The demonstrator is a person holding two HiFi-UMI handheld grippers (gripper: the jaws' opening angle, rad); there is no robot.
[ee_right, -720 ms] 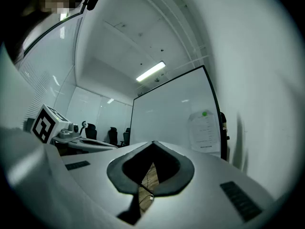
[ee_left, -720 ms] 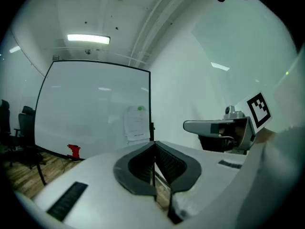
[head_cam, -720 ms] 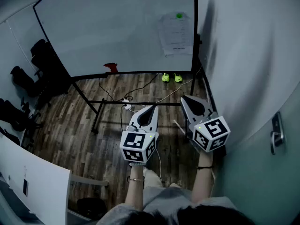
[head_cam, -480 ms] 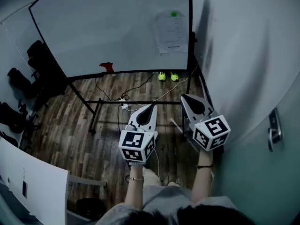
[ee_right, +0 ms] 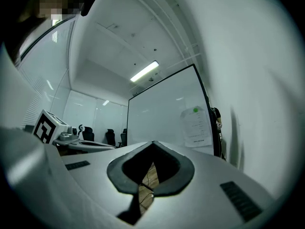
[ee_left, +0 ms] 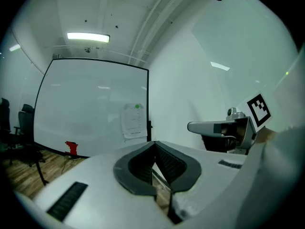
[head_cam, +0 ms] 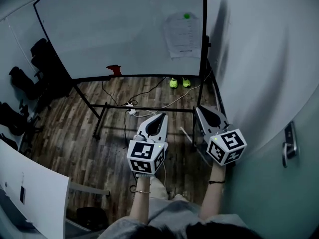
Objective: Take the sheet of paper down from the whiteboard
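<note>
A white sheet of paper (head_cam: 182, 35) hangs near the right edge of the whiteboard (head_cam: 114, 29), held by a green magnet (head_cam: 187, 16). The sheet also shows in the left gripper view as paper (ee_left: 134, 122) and in the right gripper view as paper (ee_right: 196, 125). My left gripper (head_cam: 160, 117) and right gripper (head_cam: 200, 109) are held level side by side, well short of the board, tips pointing toward it. Both are shut with nothing between the jaws.
The whiteboard stands on a black frame (head_cam: 144, 108) with cables and a power strip (head_cam: 133, 112) on the wood floor. A red object (head_cam: 113, 69) sits on the board's tray. A wall and door with handle (head_cam: 289, 138) are at right; office chairs (head_cam: 30, 73) at left.
The view has shifted slightly; both grippers sit a little lower in the picture, still shut and side by side.
</note>
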